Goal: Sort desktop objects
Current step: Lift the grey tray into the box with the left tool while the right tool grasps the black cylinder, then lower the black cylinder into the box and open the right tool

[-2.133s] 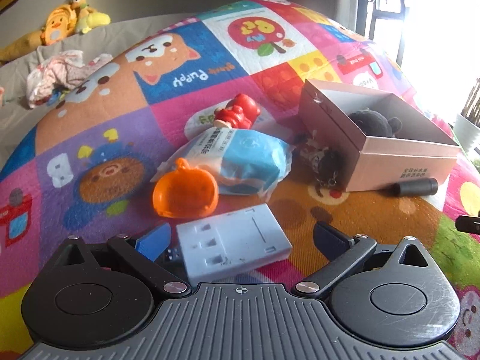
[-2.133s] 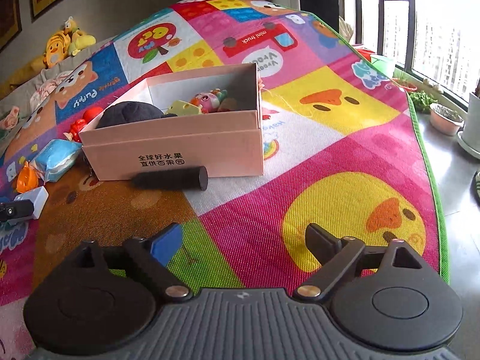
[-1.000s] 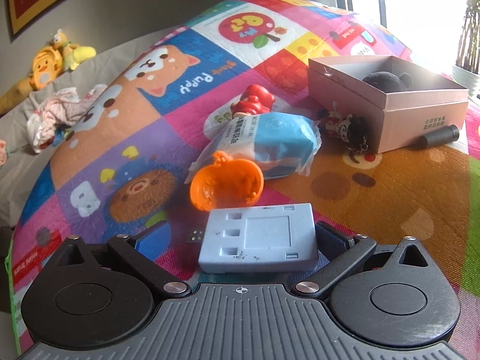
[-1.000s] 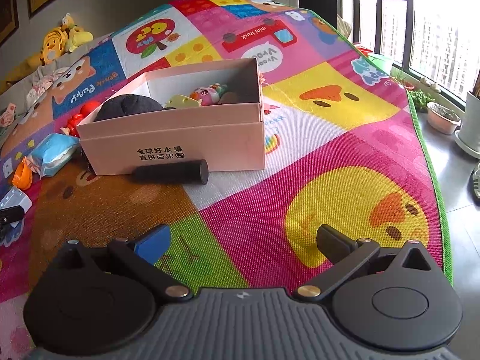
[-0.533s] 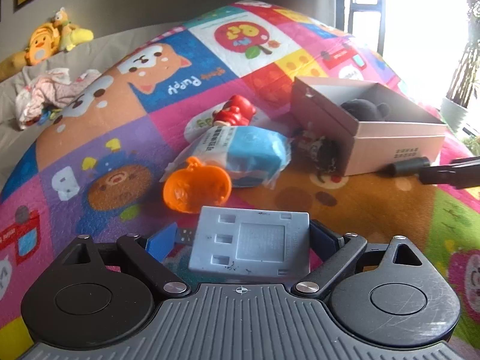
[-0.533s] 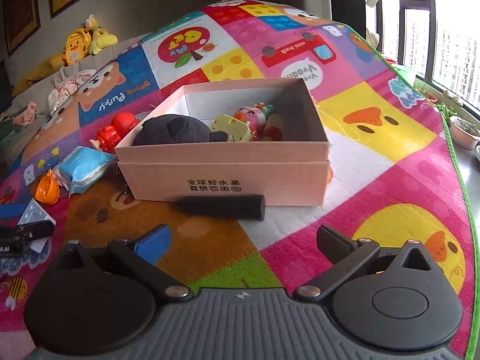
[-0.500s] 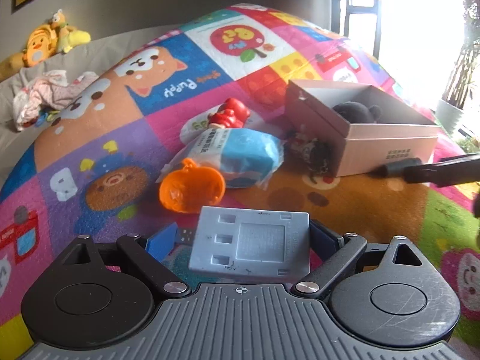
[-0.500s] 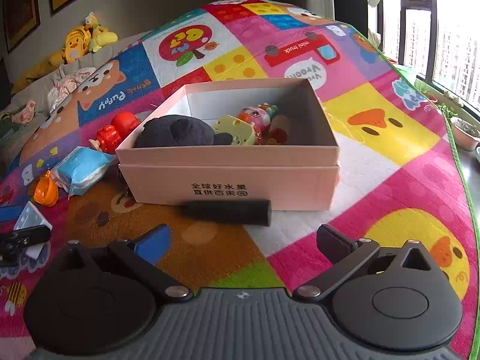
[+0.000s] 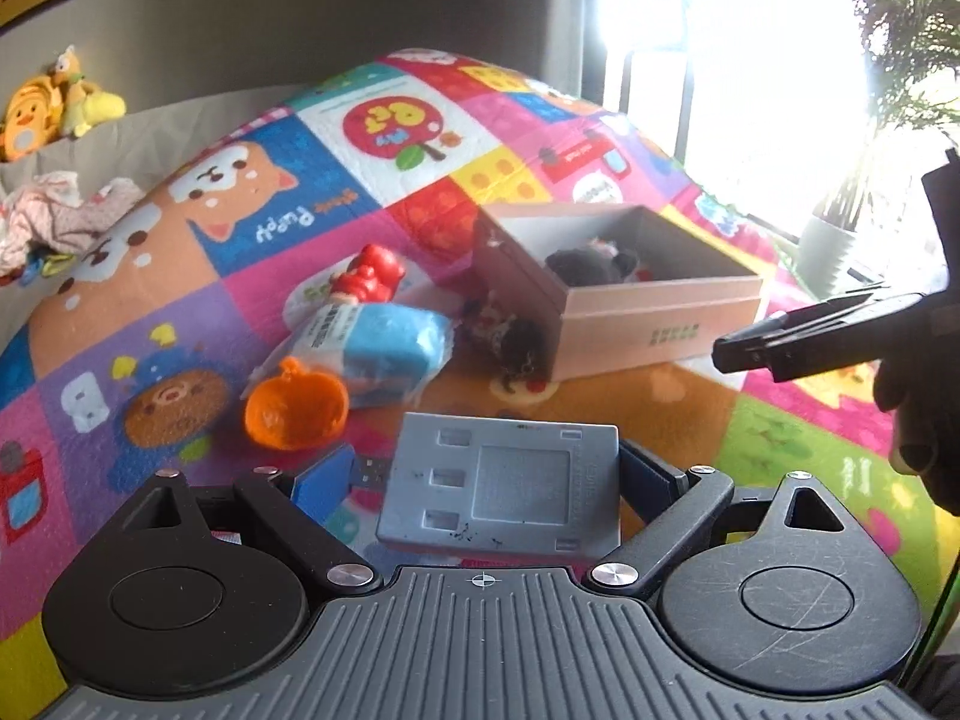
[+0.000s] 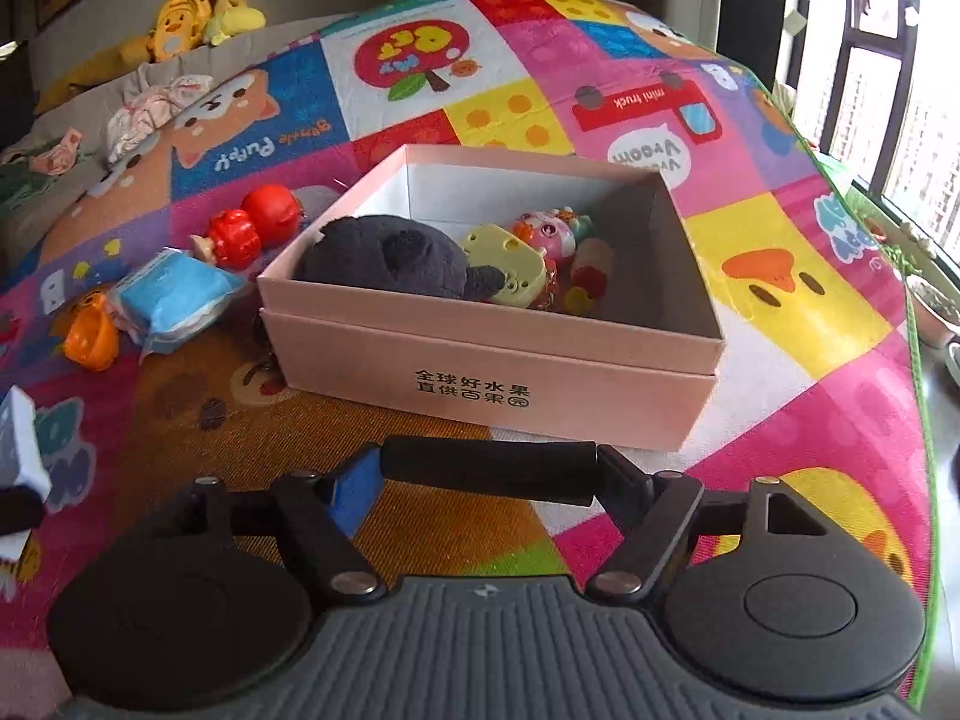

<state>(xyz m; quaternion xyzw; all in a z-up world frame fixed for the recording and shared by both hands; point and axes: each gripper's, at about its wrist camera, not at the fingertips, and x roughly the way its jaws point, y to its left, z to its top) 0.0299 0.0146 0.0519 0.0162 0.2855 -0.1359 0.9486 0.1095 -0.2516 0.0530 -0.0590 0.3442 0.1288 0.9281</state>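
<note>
My left gripper (image 9: 486, 474) is shut on a grey plug adapter (image 9: 510, 489) and holds it flat above the play mat. My right gripper (image 10: 487, 477) has a black cylinder (image 10: 480, 468) lying crosswise between its fingers. Its jaws are closing and the pads meet both ends. Just beyond it stands the open pink box (image 10: 480, 354) with a black plush (image 10: 384, 258) and small toys inside. Left of the box (image 9: 648, 324) lie a blue wipes pack (image 9: 372, 354), an orange pumpkin shell (image 9: 294, 405), a red figure (image 9: 369, 273) and a dark keychain toy (image 9: 510, 336). One of the right gripper's fingers (image 9: 798, 342) shows side-on.
The colourful mat (image 10: 780, 276) ends at a green edge on the right, with plant pots (image 10: 930, 306) on the floor by the window. Plush toys (image 10: 192, 6) and crumpled clothes (image 10: 156, 108) lie on the grey sofa behind. A person's dark hand (image 9: 918, 420) is at the right.
The right gripper came forward to the black cylinder and its fingers closed in on its ends. The left gripper rose with the adapter and now sees the right gripper beside the box.
</note>
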